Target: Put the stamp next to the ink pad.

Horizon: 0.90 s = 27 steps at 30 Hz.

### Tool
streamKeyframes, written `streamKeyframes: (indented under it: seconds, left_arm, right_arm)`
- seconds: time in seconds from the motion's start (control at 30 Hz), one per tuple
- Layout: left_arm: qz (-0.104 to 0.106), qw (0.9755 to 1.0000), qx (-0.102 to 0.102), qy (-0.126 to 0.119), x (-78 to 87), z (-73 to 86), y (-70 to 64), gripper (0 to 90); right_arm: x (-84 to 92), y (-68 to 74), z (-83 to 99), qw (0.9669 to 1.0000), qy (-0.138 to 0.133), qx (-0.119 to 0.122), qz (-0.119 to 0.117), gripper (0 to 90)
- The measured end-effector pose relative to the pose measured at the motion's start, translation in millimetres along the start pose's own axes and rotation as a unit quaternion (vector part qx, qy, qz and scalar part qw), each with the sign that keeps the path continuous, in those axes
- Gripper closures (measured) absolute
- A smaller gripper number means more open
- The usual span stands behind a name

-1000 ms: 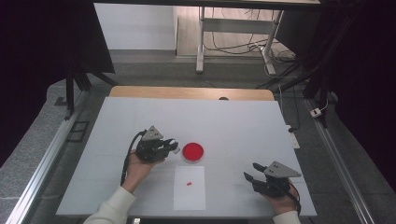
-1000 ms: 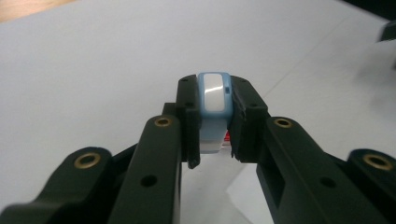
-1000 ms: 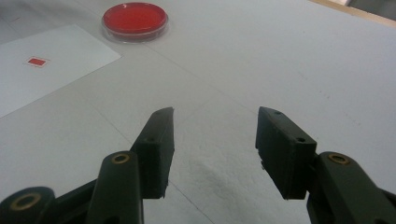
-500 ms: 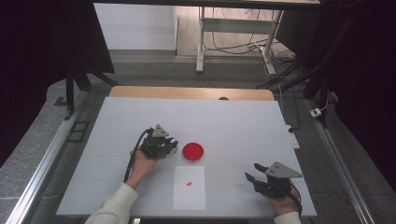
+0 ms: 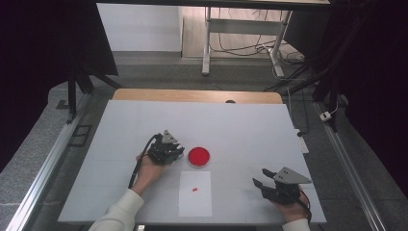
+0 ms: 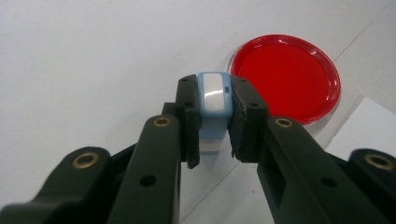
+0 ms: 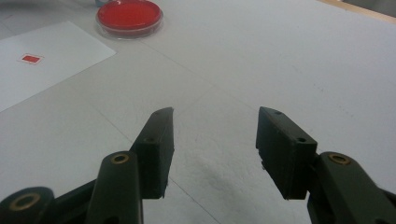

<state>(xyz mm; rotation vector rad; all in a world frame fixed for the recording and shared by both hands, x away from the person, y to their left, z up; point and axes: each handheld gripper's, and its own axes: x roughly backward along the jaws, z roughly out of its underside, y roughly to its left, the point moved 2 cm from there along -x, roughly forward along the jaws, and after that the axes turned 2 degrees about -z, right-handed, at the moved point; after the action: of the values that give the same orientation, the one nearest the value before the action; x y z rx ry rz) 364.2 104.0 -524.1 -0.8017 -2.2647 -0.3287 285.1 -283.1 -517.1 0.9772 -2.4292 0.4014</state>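
The left gripper (image 6: pixel 211 121) has its matte black jaws clamped on a small stamp (image 6: pixel 214 100) — a pale-blue plastic block with rounded corners and a glossy white top face that catches the light. The flat pads press its two sides, and the block stands upright between them. Just beyond it, at about one o'clock in the left gripper view, lies a round red ink dish (image 6: pixel 286 77), shallow, with a clear glossy rim and a smooth, saturated red fill. In the high view the left gripper (image 5: pixel 166 151) sits just beside the dish (image 5: pixel 198 156), at its nine o'clock.

At six o'clock from the dish lies a white paper sheet (image 5: pixel 195 199), rectangular and flat, bearing a small red rectangular mark (image 5: pixel 194 189). All rest on a smooth, matte white table (image 5: pixel 240 125).

The right gripper (image 7: pixel 212 149) has its jaws standing apart with nothing between them — bare tabletop shows through the gap. In the high view it (image 5: pixel 262 185) rests near the table's five o'clock corner, well apart from the sheet.
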Motion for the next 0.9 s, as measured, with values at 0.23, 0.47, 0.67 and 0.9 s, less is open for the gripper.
streamKeyframes:
  seconds: [0.23, 0.47, 0.67, 0.9]
  left_arm:
    - [-0.011, 0.9999, -0.001, -0.01, 2.2, -1.4, -0.7, 60.7]
    - [-0.013, 0.9987, 0.011, -0.048, 25.5, -0.1, -4.3, 36.7]
    - [0.01, 0.9974, 0.01, -0.07, 52.6, 16.0, -13.0, 32.5]
    - [0.014, 0.9973, 0.007, -0.072, 78.0, 41.9, -20.3, 31.6]
  right_arm:
    - [0.6, -0.5, -0.2, 1.0, -0.003, -0.001, -0.002, 46.0]
    - [1.0, -2.7, -0.4, 1.0, -0.005, -0.003, -0.001, 45.6]
    - [1.7, -8.5, 2.6, 1.0, -0.004, -0.004, 0.002, 45.1]
    - [0.3, -11.4, 3.4, 1.0, -0.001, 0.005, 0.005, 44.0]
